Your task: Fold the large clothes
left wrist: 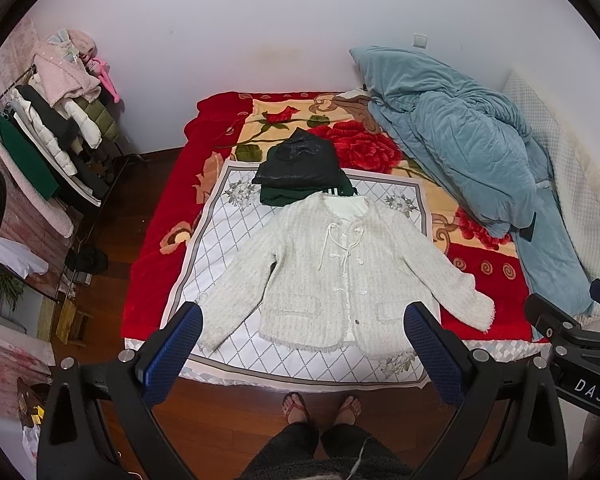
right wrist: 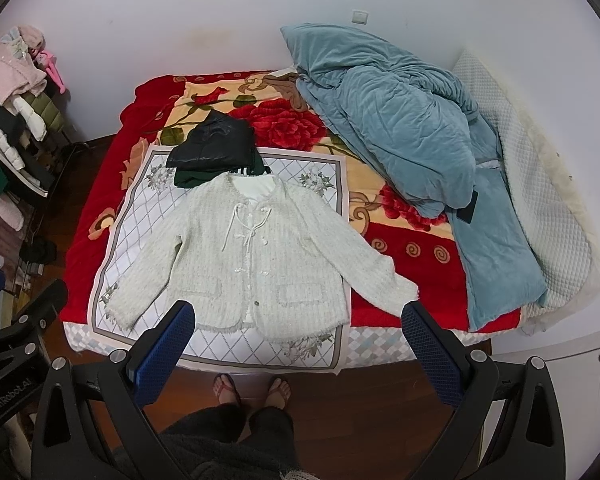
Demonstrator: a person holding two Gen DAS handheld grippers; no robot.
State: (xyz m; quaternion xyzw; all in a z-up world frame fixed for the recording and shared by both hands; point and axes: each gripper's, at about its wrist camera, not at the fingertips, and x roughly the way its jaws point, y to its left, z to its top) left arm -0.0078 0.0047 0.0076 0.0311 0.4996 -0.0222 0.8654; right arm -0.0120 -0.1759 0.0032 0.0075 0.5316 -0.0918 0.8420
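Jacket [left wrist: 332, 272], cream tweed: spread flat, front up, sleeves out, on white diamond-patterned cloth [left wrist: 228, 224] on bed [left wrist: 152, 208] | folded dark garments [left wrist: 296, 164]: at its collar | left gripper [left wrist: 302, 322]: wide open, empty, above hem | right gripper [right wrist: 298, 318]: wide open, empty

cream jacket [left wrist: 332, 276] lies flat on the bed (sleeves spread); left gripper [left wrist: 300, 344] hovers above, jaws apart.
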